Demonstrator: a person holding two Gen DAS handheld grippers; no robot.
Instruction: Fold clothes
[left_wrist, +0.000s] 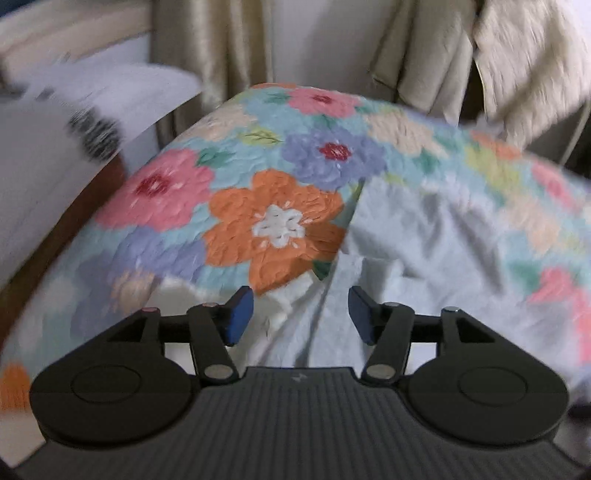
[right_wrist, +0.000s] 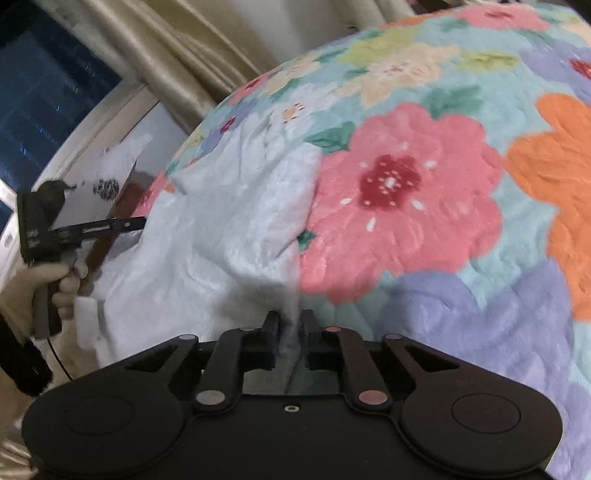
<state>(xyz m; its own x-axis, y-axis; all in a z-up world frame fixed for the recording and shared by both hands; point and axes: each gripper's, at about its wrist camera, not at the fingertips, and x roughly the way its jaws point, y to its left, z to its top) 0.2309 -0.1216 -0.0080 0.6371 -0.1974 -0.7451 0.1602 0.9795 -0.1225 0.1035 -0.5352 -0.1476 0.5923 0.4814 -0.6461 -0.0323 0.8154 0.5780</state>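
Note:
A pale blue-white garment lies crumpled on a flowered bedspread. My left gripper is open, its blue pads just above a fold of the garment, nothing between them. In the right wrist view the garment spreads to the left over the bedspread. My right gripper is shut on an edge of the garment, cloth pinched between its fingers. The left gripper shows at the far left of that view, held by a gloved hand at the garment's far side.
Beige curtains hang behind the bed. A cream fluffy garment hangs at the upper right. A white patterned cloth and a brown wooden edge lie left of the bed. A dark window is at upper left.

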